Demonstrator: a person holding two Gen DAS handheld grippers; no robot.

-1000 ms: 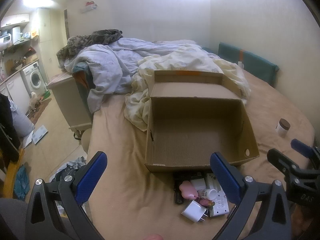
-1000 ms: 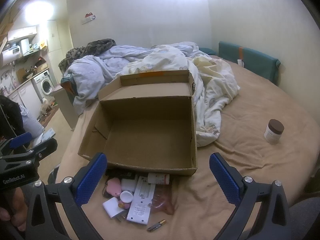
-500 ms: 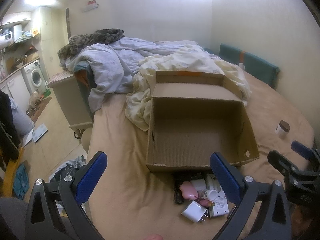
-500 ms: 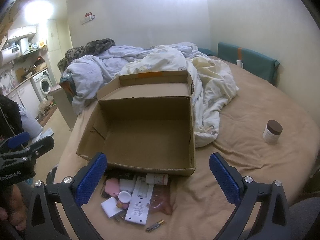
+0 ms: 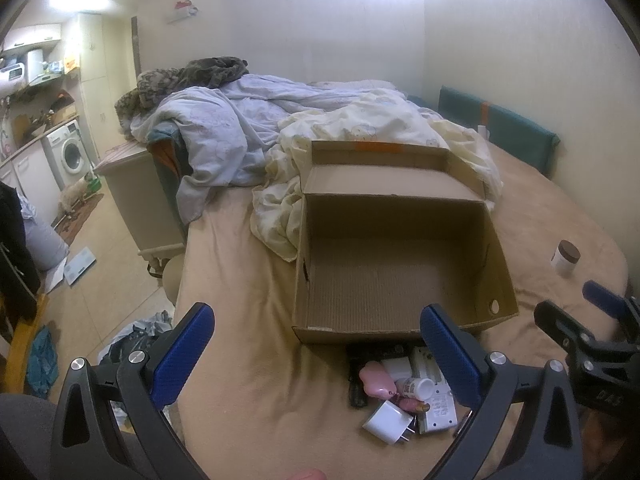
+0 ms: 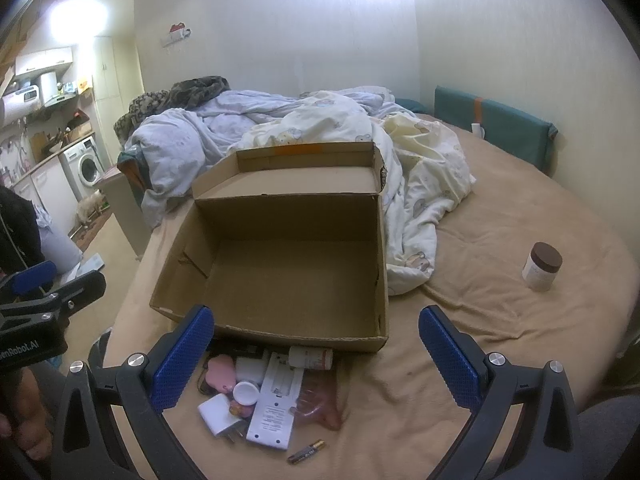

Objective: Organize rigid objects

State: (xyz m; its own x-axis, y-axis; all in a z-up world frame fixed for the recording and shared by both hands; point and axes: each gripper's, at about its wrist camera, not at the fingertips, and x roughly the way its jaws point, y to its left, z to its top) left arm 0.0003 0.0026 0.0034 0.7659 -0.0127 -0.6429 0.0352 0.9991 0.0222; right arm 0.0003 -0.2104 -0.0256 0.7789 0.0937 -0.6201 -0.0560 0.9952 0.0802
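Left wrist view: the left tongs [image 5: 316,344] hang spread wide over the tan bed [image 5: 248,360], holding nothing, their blue pads framing the near edge of an open cardboard box [image 5: 400,280]. Compared with a second ago the box sits a touch lower and nearer the centre of this view, so the camera has drifted slightly; nothing on the bed has shifted. The box is empty and lies on the bed with its flap raised against the rumpled duvet [image 5: 360,128].

The loose pile lies just in front of the box's near wall: a pink item [image 5: 376,380], a white charger plug [image 5: 388,420], a small white pill bottle [image 5: 416,387] and a white remote [image 5: 438,404], all touching or overlapping. A brown-lidded jar [image 5: 565,258] stands upright, well apart to the right.

In the right wrist view the right tongs [image 6: 316,348] are likewise spread and empty, above the same pile. Here the box [image 6: 280,264] has slid a little down and to the right in the frame since the earlier picture. A battery [image 6: 306,451] lies alone nearest the camera, beside the remote [image 6: 276,404]. The jar [image 6: 542,266] stands on bare bedding, right of the duvet [image 6: 420,184].
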